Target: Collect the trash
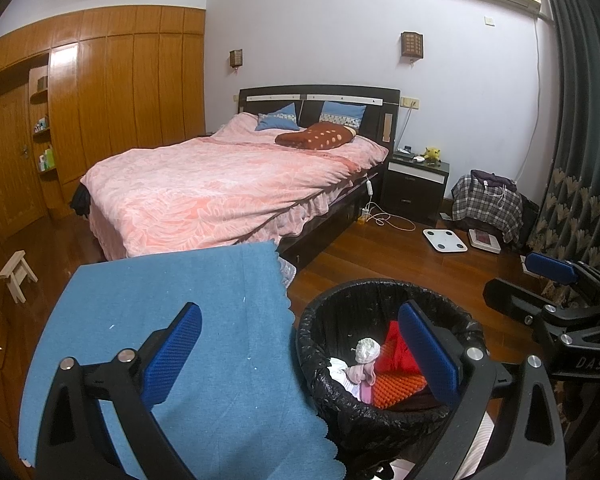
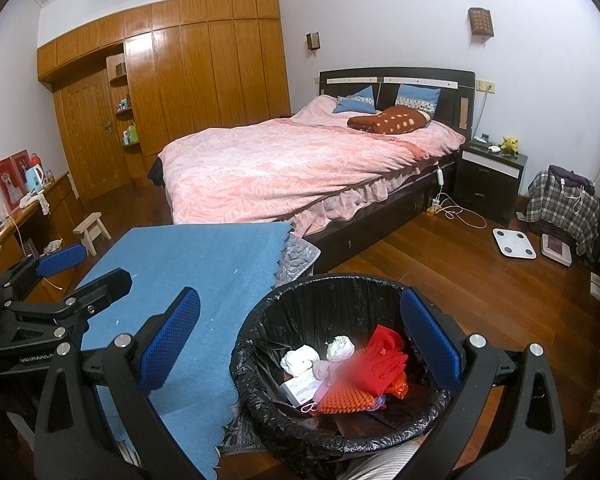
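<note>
Left gripper (image 1: 300,352) and right gripper (image 2: 312,344): jaws wide apart, empty. Round bin lined with black plastic bag (image 2: 259,384) stands at 6 o'clock, holding red, white and orange trash (image 2: 384,360). Its rim touches the scalloped edge of the blue cloth-covered surface (image 2: 187,280) at 9 o'clock. Bare wooden floor (image 2: 452,272) opens toward 2 o'clock.

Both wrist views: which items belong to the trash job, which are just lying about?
Job:
trash bin with black liner
trash inside
left gripper, jaws open
right gripper, jaws open

Lying about:
blue cloth
bed
scale
stool
nightstand
</note>
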`<action>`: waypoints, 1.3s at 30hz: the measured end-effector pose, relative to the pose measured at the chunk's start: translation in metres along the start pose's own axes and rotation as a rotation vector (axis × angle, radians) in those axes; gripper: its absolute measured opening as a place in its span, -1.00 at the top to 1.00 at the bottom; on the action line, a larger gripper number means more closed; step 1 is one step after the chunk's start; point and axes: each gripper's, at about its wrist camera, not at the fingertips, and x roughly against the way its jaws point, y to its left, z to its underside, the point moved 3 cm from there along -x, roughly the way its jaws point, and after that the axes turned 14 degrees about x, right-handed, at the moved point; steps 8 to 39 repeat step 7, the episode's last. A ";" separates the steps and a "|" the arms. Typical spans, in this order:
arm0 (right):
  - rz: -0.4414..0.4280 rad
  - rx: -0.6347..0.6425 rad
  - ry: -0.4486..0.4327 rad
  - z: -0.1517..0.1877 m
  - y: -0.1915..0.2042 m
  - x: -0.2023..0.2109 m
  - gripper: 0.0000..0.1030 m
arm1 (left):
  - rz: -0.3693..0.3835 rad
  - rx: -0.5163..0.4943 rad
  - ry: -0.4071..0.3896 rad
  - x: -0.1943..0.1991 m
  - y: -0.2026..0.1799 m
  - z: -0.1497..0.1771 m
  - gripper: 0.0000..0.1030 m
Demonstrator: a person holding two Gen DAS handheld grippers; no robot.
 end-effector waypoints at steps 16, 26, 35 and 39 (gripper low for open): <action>-0.002 0.001 0.005 0.003 0.003 0.000 -0.89 | -0.001 0.005 0.004 0.004 0.004 0.005 -0.88; -0.002 0.001 0.005 0.003 0.003 0.000 -0.89 | -0.001 0.005 0.004 0.004 0.004 0.005 -0.88; -0.002 0.001 0.005 0.003 0.003 0.000 -0.89 | -0.001 0.005 0.004 0.004 0.004 0.005 -0.88; -0.002 0.001 0.005 0.003 0.003 0.000 -0.89 | -0.001 0.005 0.004 0.004 0.004 0.005 -0.88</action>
